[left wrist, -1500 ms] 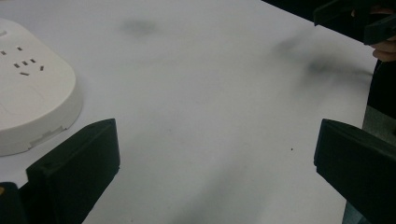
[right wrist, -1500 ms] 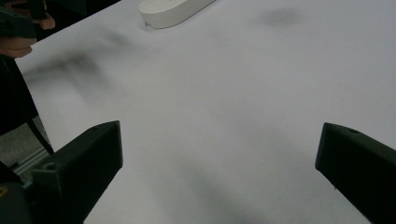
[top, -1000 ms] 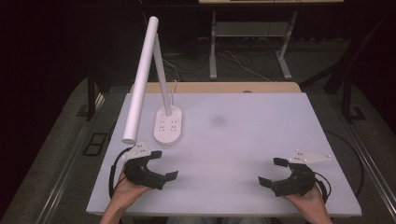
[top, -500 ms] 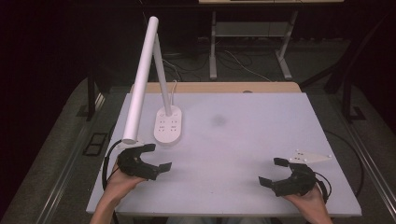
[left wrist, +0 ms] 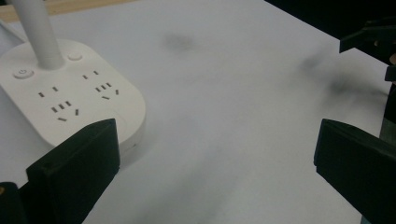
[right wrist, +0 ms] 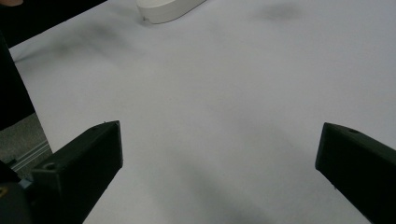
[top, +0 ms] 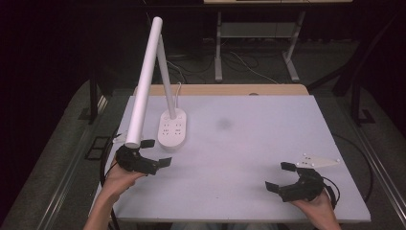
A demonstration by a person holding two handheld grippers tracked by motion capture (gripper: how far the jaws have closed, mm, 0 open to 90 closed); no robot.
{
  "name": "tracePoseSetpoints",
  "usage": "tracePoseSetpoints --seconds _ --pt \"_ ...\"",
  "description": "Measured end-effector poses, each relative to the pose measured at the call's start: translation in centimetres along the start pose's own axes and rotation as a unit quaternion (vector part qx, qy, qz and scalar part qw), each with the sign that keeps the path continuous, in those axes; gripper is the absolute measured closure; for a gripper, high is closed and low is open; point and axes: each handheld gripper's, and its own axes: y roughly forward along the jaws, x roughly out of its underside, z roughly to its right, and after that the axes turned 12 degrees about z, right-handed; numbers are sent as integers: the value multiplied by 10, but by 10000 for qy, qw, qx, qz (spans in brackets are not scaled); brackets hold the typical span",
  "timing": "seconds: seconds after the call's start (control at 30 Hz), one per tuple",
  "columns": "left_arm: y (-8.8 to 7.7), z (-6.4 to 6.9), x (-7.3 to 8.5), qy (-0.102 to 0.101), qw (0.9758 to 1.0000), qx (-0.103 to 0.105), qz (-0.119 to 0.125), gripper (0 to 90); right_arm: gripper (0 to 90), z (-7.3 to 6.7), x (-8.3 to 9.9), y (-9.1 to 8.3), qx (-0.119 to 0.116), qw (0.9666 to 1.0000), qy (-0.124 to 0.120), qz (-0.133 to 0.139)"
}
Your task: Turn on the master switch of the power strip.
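From the high view, a white desk lamp [top: 165, 105] stands on the left half of the pale desk [top: 249, 143], its socket-studded base just beyond the left claw [top: 155, 153], which hovers wide open and empty under the tip of the lamp's long head. The right claw [top: 280, 176] sits near the desk's front right corner — also spread wide, holding nothing.

In the left gripper view, the lamp base [left wrist: 70, 98] lies close beside the left jaw, not touching.

In the right gripper view, bare desk [right wrist: 224, 93] spreads between the jaws — the lamp base's end [right wrist: 168, 8] lies well beyond.
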Motion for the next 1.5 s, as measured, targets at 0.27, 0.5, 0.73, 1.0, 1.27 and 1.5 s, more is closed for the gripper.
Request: tracePoseSetpoints --seconds 0.27,0.5,0.73,1.0,1.27,1.5 --pt "-1 -9 -9 25 10000 -69 -55 0 0 0 0 0 -5 10000 -18 -1" --pt "0 -16 -15 35 9999 -125 -103 0 0 0 0 0 -9 10000 -31 -5" --pt "-1 -24 -23 19 9999 -152 -57 0 0 0 0 -1 6 10000 17 5" --pt "-2 -33 -34 40 9998 -184 -7 0 0 1 0 -1 26 10000 12 -6" --pt "-2 -43 -42 49 9996 -268 -38 0 0 2 1 -1 38 10000 -3 -18" --pt "1 -51 -48 29 9994 -337 -89 0 0 2 1 -1 35 10000 -1 -23"
